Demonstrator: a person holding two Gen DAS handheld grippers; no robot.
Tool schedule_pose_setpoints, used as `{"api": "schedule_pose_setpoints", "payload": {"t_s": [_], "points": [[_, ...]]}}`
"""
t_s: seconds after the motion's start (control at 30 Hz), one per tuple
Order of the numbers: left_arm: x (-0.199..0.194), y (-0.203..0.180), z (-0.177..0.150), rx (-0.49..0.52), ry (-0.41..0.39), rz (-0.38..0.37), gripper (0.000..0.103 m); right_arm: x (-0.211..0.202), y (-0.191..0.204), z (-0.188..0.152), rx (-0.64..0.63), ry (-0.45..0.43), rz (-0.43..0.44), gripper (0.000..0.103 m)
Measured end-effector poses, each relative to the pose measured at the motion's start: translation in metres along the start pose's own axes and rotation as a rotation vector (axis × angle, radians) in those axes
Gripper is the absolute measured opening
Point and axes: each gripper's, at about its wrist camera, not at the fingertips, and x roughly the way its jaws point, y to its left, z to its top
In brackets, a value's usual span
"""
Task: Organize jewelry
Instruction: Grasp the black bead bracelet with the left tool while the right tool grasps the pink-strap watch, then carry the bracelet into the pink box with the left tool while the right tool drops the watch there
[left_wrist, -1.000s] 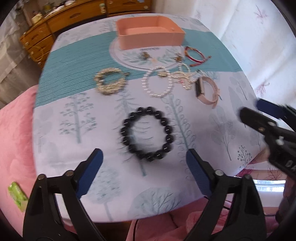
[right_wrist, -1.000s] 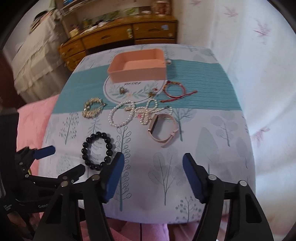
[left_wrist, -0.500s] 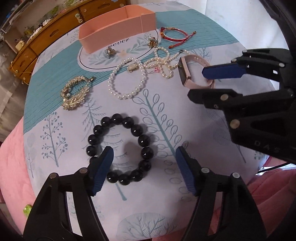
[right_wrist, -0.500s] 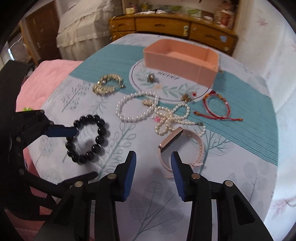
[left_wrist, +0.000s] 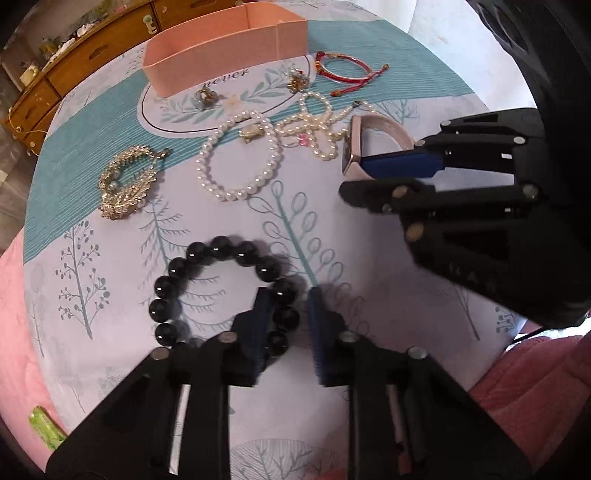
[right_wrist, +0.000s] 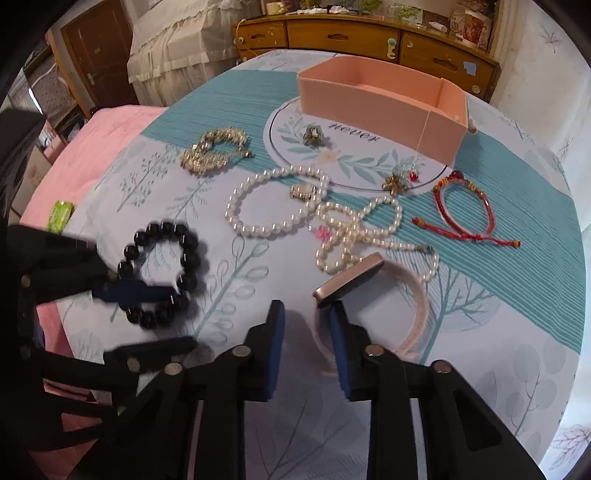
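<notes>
Left gripper (left_wrist: 285, 325) narrowed around black bead bracelet (left_wrist: 221, 291), beads between pads, contact unclear; right gripper (right_wrist: 306, 345) parted, one pad inside pink smartwatch (right_wrist: 373, 306) band at 6 o'clock of tablecloth (right_wrist: 498, 332); pink box (right_wrist: 380, 98) at 12 o'clock

I identify a home bedroom: wooden dresser (right_wrist: 369, 37) cluttered with knick-knacks, pink quilted bedspread (right_wrist: 85, 147), wooden door (right_wrist: 96, 62), and tree-patterned cloth (right_wrist: 480, 332) covering the counter.
</notes>
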Motion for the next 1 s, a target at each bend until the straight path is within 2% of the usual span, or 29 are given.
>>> {"api": "schedule_pose_setpoints", "payload": {"t_s": [0.07, 0.17, 0.3, 0.6, 0.77, 0.87, 0.93, 1.0], "points": [[-0.001, 0.005, -0.001, -0.013, 0.003, -0.012, 0.013, 0.001, -0.003, 0.002, 0.020, 0.004, 0.005, 0.012], [-0.003, 0.013, 0.000, -0.032, 0.017, -0.041, 0.013, -0.001, -0.007, 0.002, 0.056, 0.004, 0.028, 0.011], [-0.019, 0.020, 0.002, -0.039, -0.011, -0.067, 0.013, -0.010, -0.010, 0.004, 0.103, -0.016, 0.060, 0.010], [-0.082, 0.037, 0.022, -0.044, -0.106, -0.097, 0.013, -0.053, -0.004, 0.026, 0.129, -0.159, 0.105, 0.010], [-0.124, 0.053, 0.054, -0.074, -0.168, -0.092, 0.013, -0.084, -0.004, 0.048, 0.127, -0.223, 0.096, 0.010], [-0.150, 0.065, 0.079, -0.098, -0.233, -0.115, 0.013, -0.087, -0.010, 0.053, 0.162, -0.171, 0.067, 0.010], [-0.164, 0.073, 0.100, -0.108, -0.293, -0.111, 0.013, -0.083, -0.016, 0.054, 0.212, -0.102, 0.054, 0.010], [-0.170, 0.082, 0.120, -0.134, -0.343, -0.123, 0.013, -0.079, -0.024, 0.049, 0.268, -0.055, 0.067, 0.015]]}}
